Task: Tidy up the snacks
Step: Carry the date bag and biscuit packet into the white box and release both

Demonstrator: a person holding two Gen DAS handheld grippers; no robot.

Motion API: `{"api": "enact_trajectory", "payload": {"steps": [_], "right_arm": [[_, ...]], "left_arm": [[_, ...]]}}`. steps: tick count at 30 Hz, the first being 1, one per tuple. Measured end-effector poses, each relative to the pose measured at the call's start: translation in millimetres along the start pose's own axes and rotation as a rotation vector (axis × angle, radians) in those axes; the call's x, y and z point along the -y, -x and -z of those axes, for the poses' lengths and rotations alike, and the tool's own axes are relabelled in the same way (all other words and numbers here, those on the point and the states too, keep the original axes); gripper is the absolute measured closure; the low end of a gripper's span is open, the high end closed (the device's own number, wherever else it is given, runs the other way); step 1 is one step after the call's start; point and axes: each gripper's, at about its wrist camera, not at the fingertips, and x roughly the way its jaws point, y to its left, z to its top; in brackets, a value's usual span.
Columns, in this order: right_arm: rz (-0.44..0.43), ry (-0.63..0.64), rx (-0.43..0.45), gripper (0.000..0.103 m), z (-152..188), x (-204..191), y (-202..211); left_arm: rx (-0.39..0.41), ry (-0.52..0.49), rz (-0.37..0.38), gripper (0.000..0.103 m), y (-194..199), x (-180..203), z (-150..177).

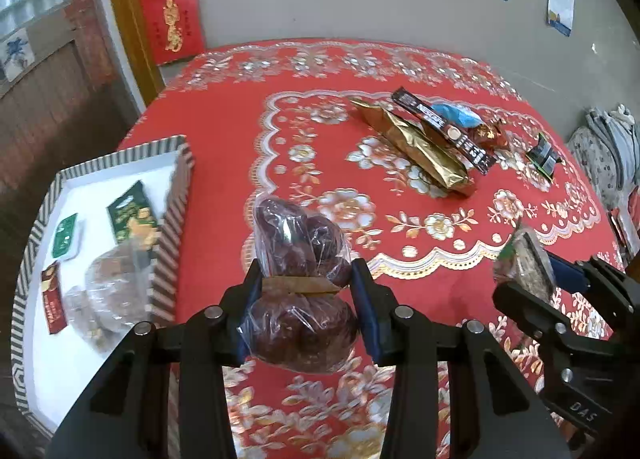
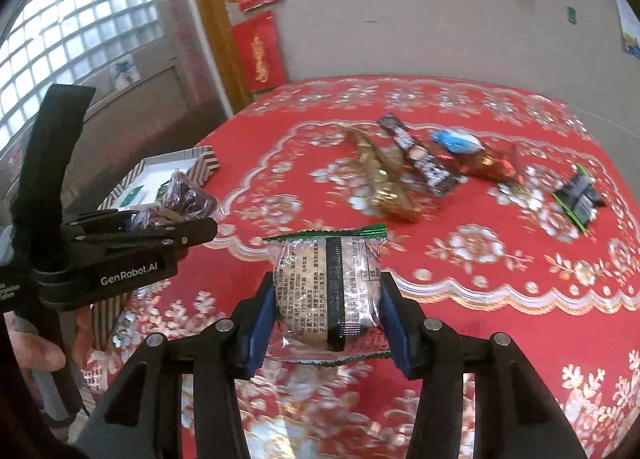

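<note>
Snacks everywhere, so let me count. My left gripper (image 1: 306,279) is clamped on one clear bag of dark red dates (image 1: 300,255), pads pinching its taped middle, held above the red tablecloth (image 1: 224,147). My right gripper (image 2: 328,299) is clamped on one green-edged clear packet (image 2: 326,291), a pale cake inside, printed side up, also off the cloth. That makes two snacks in my fingers. In the striped tray (image 1: 176,211) at the left edge of the table I count about five pieces: one green pouch (image 1: 132,215), one small green-lidded cup (image 1: 66,235), one red packet (image 1: 53,299), and two clear-wrapped cakes, blurred. Lying on the cloth further back are five more: one gold bag (image 1: 420,147), one dark bar (image 1: 444,127), one blue packet (image 1: 458,115), one red-brown candy (image 1: 488,135), and one black-and-green packet (image 1: 542,155) set apart on the right.
</note>
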Motion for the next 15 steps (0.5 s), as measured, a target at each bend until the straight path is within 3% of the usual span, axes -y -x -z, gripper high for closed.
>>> {"api": "enact_trajectory", "payload": {"steps": [15], "right_arm": [[-0.087, 0.155, 0.009, 0.053, -30, -95, -15]], "left_arm": [[0.067, 0.079, -0.071, 0.063, 41, -76, 11]]}}
